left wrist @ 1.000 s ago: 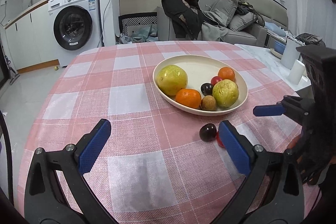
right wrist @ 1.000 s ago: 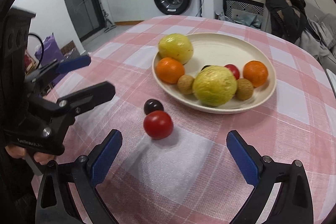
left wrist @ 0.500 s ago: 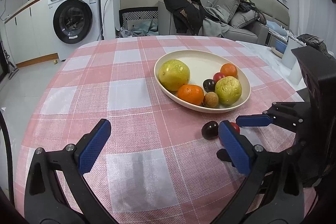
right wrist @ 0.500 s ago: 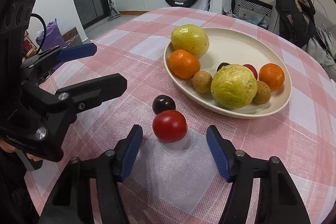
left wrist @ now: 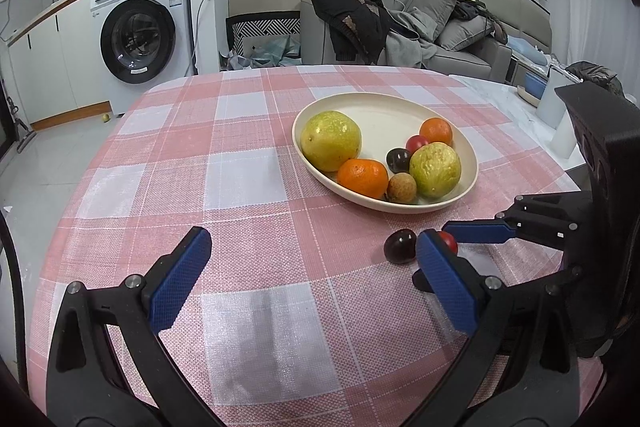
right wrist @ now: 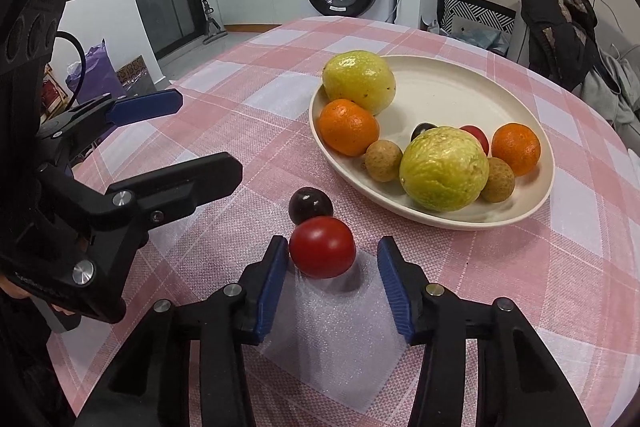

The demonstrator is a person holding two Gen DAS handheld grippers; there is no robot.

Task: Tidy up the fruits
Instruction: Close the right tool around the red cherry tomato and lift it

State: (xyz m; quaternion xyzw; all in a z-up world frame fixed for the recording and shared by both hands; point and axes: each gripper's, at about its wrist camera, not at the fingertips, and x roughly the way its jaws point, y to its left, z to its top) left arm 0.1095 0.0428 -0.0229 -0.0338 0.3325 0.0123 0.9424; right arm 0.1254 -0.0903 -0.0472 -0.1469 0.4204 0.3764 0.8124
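A red tomato (right wrist: 322,247) and a dark plum (right wrist: 310,204) lie side by side on the checked cloth, in front of a cream plate (right wrist: 440,83). The plate holds two yellow-green fruits, two oranges, small brown fruits, a plum and a red fruit. My right gripper (right wrist: 333,269) is open, its fingers on either side of the tomato; the left pad is at its skin, the right pad stands apart. My left gripper (left wrist: 308,267) is open and empty, left of the plum (left wrist: 400,246). Its right finger hides most of the tomato (left wrist: 449,242).
The round table's near edge is close below both grippers. A washing machine (left wrist: 138,39) and a sofa with clothes (left wrist: 400,23) stand beyond the table. White containers (left wrist: 552,103) sit at the far right of the left wrist view.
My right gripper has moved forward to the tomato and its jaws have narrowed from wide to close around it. The left gripper has barely moved.
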